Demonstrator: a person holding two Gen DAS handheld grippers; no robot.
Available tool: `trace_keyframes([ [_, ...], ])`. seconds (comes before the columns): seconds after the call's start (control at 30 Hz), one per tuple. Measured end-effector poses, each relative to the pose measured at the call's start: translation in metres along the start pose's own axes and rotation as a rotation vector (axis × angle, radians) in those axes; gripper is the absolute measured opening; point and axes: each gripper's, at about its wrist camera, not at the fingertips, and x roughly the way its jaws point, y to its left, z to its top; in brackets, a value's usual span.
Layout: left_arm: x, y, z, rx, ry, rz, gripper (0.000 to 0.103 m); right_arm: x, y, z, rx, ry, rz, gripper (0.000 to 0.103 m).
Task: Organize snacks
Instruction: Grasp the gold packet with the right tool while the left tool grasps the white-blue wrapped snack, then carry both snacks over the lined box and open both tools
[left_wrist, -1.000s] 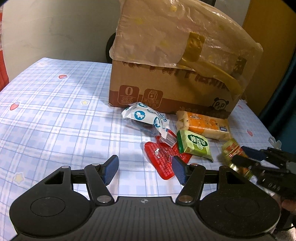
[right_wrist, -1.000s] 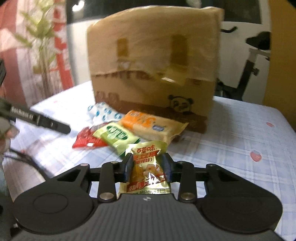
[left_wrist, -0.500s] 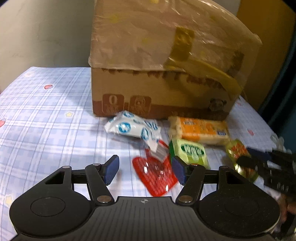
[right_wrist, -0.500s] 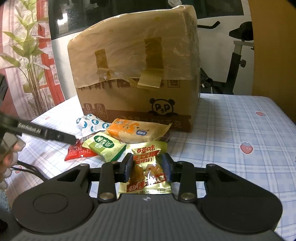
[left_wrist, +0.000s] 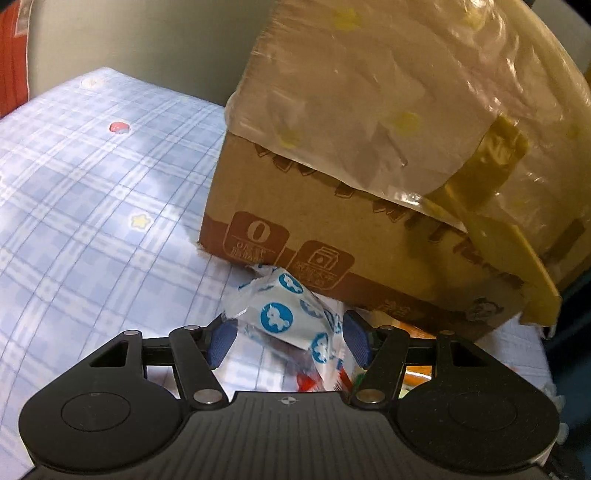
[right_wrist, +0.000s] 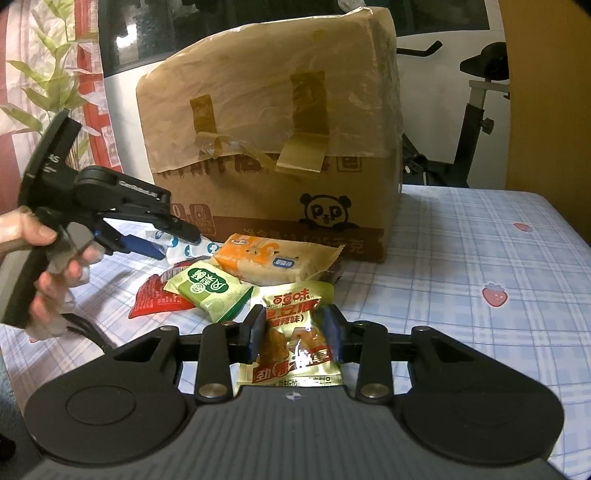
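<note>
My left gripper (left_wrist: 288, 338) is open, its blue pads on either side of a white packet with blue round prints (left_wrist: 291, 319) that lies against the cardboard box (left_wrist: 369, 184). My right gripper (right_wrist: 293, 332) is shut on a gold snack packet with red print (right_wrist: 295, 332). In the right wrist view the left gripper (right_wrist: 162, 243) reaches in from the left over the white packet (right_wrist: 177, 247). A green packet (right_wrist: 208, 291), a red packet (right_wrist: 155, 301) and an orange packet (right_wrist: 273, 262) lie in front of the box (right_wrist: 273, 147).
A blue checked cloth (right_wrist: 480, 277) covers the table; it also shows in the left wrist view (left_wrist: 92, 203). The taped box stands at the back. An exercise bike (right_wrist: 476, 122) stands behind the table. A hand (right_wrist: 44, 258) holds the left gripper's handle.
My left gripper has moved forward and lower, from over the red packet to around the white and blue packet by the box. My right gripper has kept its hold on the gold packet.
</note>
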Motion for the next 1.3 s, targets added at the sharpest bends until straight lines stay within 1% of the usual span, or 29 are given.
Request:
trace_keyframes([
  [0.17, 0.009, -0.010, 0.002, 0.051, -0.025, 0.033, 0.065, 0.002, -0.002, 0.000, 0.007, 0.006, 0.000, 0.037],
  [0.2, 0.009, -0.011, 0.002, 0.059, -0.027, 0.039, 0.062, 0.002, -0.002, 0.000, 0.009, 0.007, -0.001, 0.037],
  [0.23, 0.011, -0.012, 0.003, 0.073, -0.027, 0.040, 0.054, 0.003, -0.003, 0.001, 0.010, 0.008, 0.000, 0.037],
  [0.3, 0.010, -0.015, 0.002, 0.092, -0.026, 0.006, 0.047, 0.003, -0.003, 0.001, 0.013, 0.008, -0.002, 0.037],
  [0.33, 0.008, -0.015, 0.000, 0.106, -0.027, -0.005, 0.046, 0.003, -0.003, 0.000, 0.014, 0.008, -0.003, 0.037],
  [0.47, -0.011, -0.015, -0.009, 0.182, -0.045, -0.013, 0.045, 0.003, -0.004, 0.000, 0.019, 0.005, -0.006, 0.037],
  [0.53, -0.022, -0.012, -0.012, 0.182, -0.047, -0.022, 0.044, 0.003, -0.004, 0.000, 0.021, 0.003, -0.009, 0.037],
  [0.63, -0.037, -0.004, -0.018, 0.154, -0.047, -0.041, 0.044, 0.001, -0.005, 0.000, 0.026, -0.005, -0.016, 0.037],
  [0.73, -0.051, -0.003, -0.023, 0.189, -0.053, -0.024, 0.045, -0.003, -0.005, 0.000, 0.028, -0.015, -0.022, 0.037],
  [0.83, -0.064, 0.002, -0.022, 0.228, -0.075, -0.023, 0.045, -0.008, -0.005, 0.001, 0.030, -0.029, -0.035, 0.037],
  [0.93, -0.084, 0.000, -0.016, 0.256, -0.117, -0.026, 0.045, -0.017, -0.007, 0.007, 0.028, -0.042, -0.050, 0.037],
  [1.03, -0.110, -0.007, -0.005, 0.295, -0.179, -0.044, 0.045, -0.033, -0.013, 0.020, 0.046, -0.086, -0.052, 0.037],
  [1.1, -0.126, -0.013, 0.002, 0.319, -0.225, -0.064, 0.045, -0.045, -0.017, 0.036, 0.049, -0.132, -0.053, 0.037],
  [1.2, -0.148, -0.024, 0.017, 0.335, -0.291, -0.100, 0.045, -0.064, -0.019, 0.071, 0.050, -0.223, -0.039, 0.037],
  [1.3, -0.161, -0.040, 0.036, 0.344, -0.344, -0.134, 0.045, -0.074, -0.017, 0.109, 0.020, -0.302, -0.023, 0.037],
])
